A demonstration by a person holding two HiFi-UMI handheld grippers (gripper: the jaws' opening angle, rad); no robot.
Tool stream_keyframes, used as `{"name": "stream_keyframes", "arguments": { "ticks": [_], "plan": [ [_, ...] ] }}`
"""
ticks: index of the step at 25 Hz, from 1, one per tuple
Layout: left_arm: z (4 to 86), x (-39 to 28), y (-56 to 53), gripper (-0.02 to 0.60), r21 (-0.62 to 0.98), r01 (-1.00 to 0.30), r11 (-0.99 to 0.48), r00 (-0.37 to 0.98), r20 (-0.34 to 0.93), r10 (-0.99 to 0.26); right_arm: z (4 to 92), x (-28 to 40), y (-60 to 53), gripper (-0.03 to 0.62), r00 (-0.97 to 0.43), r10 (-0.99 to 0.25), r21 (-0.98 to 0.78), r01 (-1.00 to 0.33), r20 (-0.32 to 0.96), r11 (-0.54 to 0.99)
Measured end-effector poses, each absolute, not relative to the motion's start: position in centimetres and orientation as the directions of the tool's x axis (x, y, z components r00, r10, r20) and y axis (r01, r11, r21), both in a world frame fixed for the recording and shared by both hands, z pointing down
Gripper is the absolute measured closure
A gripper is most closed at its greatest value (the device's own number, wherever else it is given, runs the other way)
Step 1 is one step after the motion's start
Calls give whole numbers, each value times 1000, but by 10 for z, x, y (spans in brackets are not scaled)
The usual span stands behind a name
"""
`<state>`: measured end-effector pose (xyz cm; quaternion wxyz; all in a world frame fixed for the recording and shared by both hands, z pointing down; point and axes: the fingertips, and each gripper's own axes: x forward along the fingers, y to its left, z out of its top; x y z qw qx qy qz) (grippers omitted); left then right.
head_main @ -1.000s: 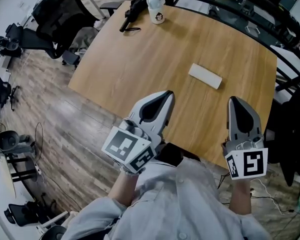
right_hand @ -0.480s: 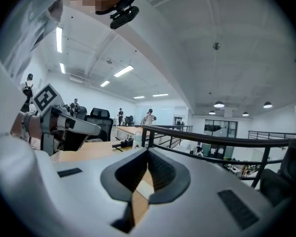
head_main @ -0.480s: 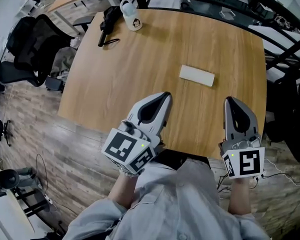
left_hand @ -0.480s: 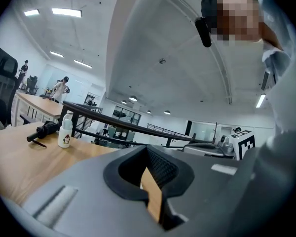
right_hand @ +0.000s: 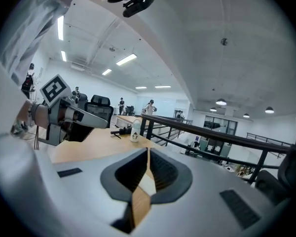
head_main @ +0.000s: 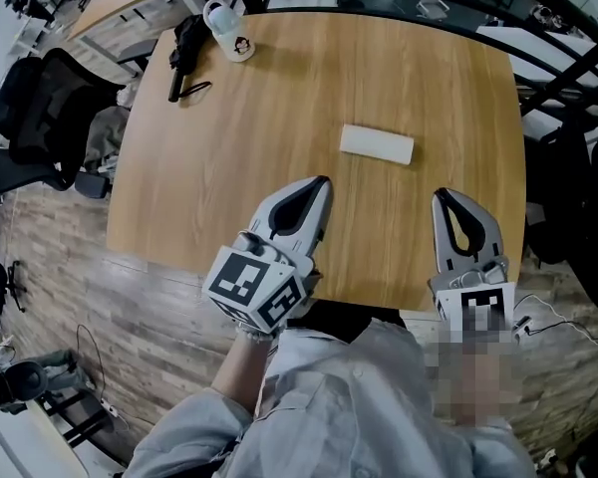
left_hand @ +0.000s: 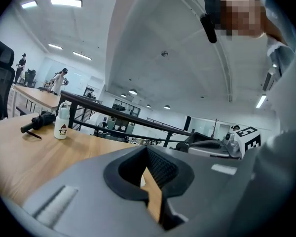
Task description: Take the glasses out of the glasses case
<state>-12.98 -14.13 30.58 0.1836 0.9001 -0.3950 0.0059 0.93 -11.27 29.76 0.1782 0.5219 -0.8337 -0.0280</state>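
Jaws on both of your grippers are together with nothing between them. The left gripper (head_main: 321,181) and the right gripper (head_main: 443,194) both point toward the far side, well apart from each other. Their tips reach just over the near edge of the table (head_main: 279,118).

The glasses case (head_main: 377,143) is white and closed. It lies flat on the table beyond both tips, set between them from left to right and a little closer to your right gripper's line. Neither gripper touches it. Bare wood surrounds the case on every side: a wide stretch to its left, a narrower strip to its right before the table's right edge, and open board on the far side too.

The only other things on the table are at the far left corner, well apart from the case. They are a white mug (head_main: 224,30) and, just left of it, a long black object (head_main: 184,53) that lies close to the left edge.

Off the table, a black railing (head_main: 578,58) curves along the far and right sides, close to the right edge. An office chair (head_main: 35,98) stands to the left, on the plank floor (head_main: 159,307). The near edge runs under both of your grippers, and your body is right behind it.
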Motion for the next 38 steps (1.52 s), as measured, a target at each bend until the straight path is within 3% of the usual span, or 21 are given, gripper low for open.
{"name": "stream_keyframes", "arguments": {
  "ticks": [14,16,22,38],
  "plan": [
    [370,-105,-195,577,339,-740,-581,668,261,-697,356,13,-162,587,-429,-805,340,-748,409,571],
    [385,-105,-204,577,343,-758,-555,647,292,-704,366,11,-169,539,-441,-786,362,-714,433,599],
    [438,-106,-222,577,355,-794,-492,606,406,-685,400,10,-191,486,-450,-722,430,-592,525,682],
    [529,-90,-239,577,337,-811,-478,573,625,-531,490,10,-223,399,-435,-587,369,-489,683,791]
  ]
}}
